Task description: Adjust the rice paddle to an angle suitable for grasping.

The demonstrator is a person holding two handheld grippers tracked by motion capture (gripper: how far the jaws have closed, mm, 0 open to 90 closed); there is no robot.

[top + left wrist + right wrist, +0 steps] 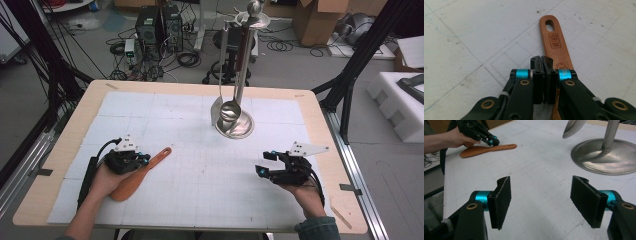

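1. Count: one flat orange-brown wooden spatula (138, 175) with a slotted handle; one round-based steel utensil stand (235, 125); two utensils hanging from the stand, a steel ladle (229, 111) and a flat steel turner (216, 111); two hand-held grippers.
2. The spatula lies flat on the white gridded mat (200, 165) at the near left of the table, handle end pointing up and to the right, broad blade toward the person.
3. Left gripper (143, 159): jaws pressed together with nothing between them. In the left gripper view the closed pads sit directly over the spatula's handle (554, 47); whether they touch the wood cannot be told.
4. Right gripper (265, 163): jaws spread wide and empty, over bare mat at the near right, well apart from the spatula and near the stand's base (604, 157).
5. Obscured: the spatula's mid-section is covered by the left gripper and hand in the high view; the stamped mark on the handle is unreadable; the ladle's bowl (574, 127) is cut off at the top of the right gripper view.
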